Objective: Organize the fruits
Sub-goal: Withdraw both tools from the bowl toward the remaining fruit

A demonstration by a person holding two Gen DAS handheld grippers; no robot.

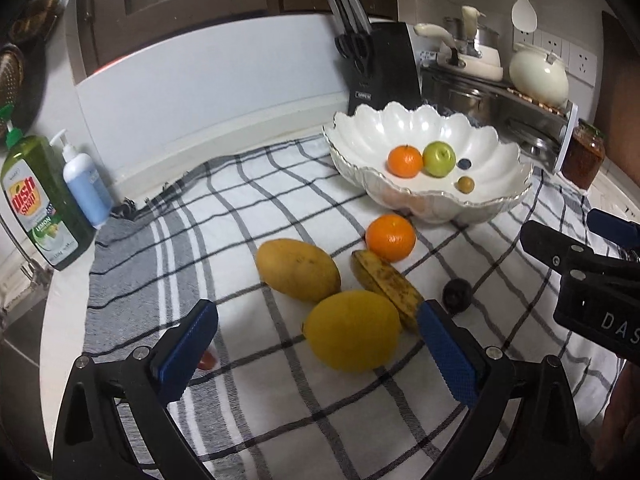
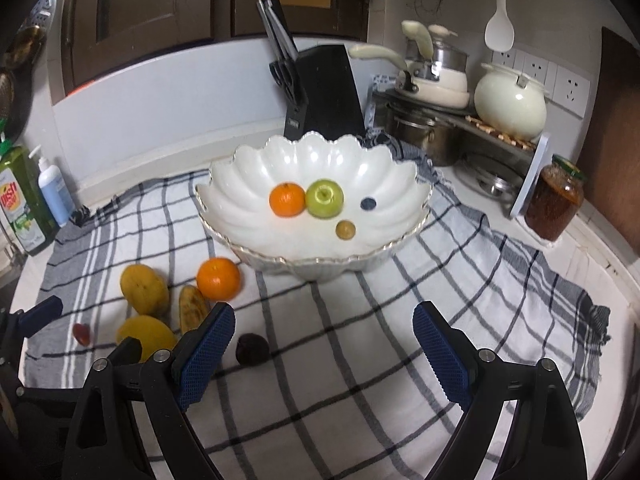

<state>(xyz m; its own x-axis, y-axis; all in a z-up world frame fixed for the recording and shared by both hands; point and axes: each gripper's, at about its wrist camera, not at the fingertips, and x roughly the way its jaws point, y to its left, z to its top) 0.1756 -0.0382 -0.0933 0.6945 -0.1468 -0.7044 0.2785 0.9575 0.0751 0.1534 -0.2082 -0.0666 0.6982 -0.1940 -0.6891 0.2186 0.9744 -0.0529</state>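
bowl (image 2: 320,176): white with a scalloped rim, it stands on the checked cloth (image 2: 360,360) at the back of the desk; I think it is the place where the fruits are collected.
in the bowl: an orange (image 2: 287,199) touching a green apple (image 2: 324,197), and beside them two small round fruits, one dark and one yellow-brown.
in front of the bowl: a second orange (image 1: 390,237), a spotted banana (image 1: 386,288), two mangoes (image 1: 298,269) and (image 1: 352,330), and a dark plum (image 1: 457,295); they lie close together on the cloth, not yet sorted.
left gripper (image 1: 316,348): fingers spread wide and empty, the nearer mango is between them but not touched; probably it is the next fruit.
right gripper (image 2: 324,350): fingers released, nothing held, only cloth between them, the plum just beside.
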